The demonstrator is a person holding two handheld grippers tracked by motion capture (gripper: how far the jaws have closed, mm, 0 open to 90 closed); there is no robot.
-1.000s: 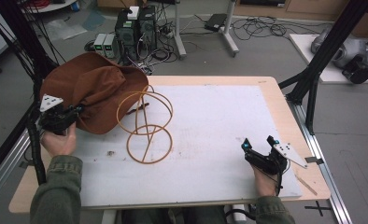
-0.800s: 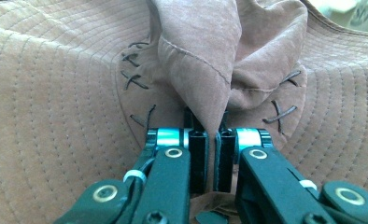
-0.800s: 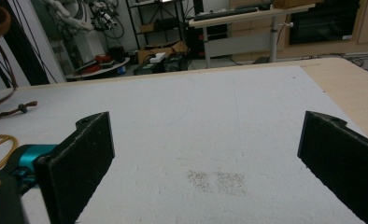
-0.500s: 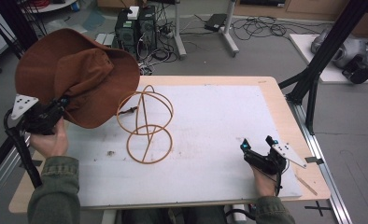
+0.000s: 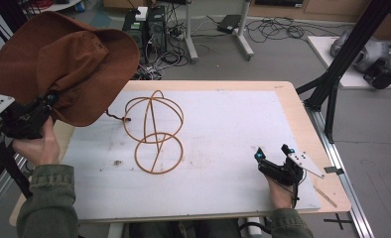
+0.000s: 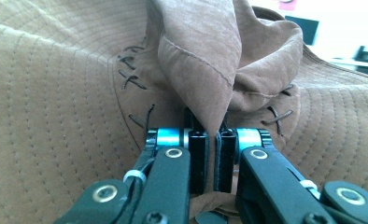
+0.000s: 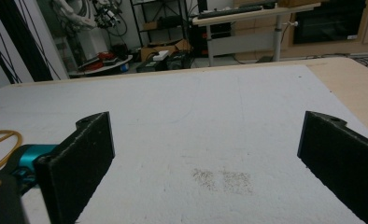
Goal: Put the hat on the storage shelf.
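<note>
The brown hat (image 5: pixel 59 64) was held aloft off the left edge of the tabletop (image 5: pixel 223 129), clear of the surface and up and to the left of the wire hat stand (image 5: pixel 153 130). The left tool (image 5: pixel 32 116) was seen clamped on a fold of the hat's crown fabric; in the left gripper view the jaws stood nearly together with the suede (image 6: pixel 205 70) pinched between them, the brim spreading to both sides. The right tool (image 5: pixel 275 163) rested low near the front right of the tabletop, jaws set wide and holding nothing; in the right gripper view bare white surface (image 7: pixel 210 135) was seen between them. The step in hand was judged to be the carry, with the hat lifted and not yet placed. The next move was judged to call for the hat to be brought rightward over the stand's upper loops, crown opening downward, then lowered so that the dome enters the crown. A grip on one fold leaves the brim hanging unevenly, so a snag on the wire was considered possible, and the light stand could be tipped. Open room was noted across the middle and right of the tabletop; the black frame post (image 5: pixel 5 158) stood close at the left, just beside the left forearm.
</note>
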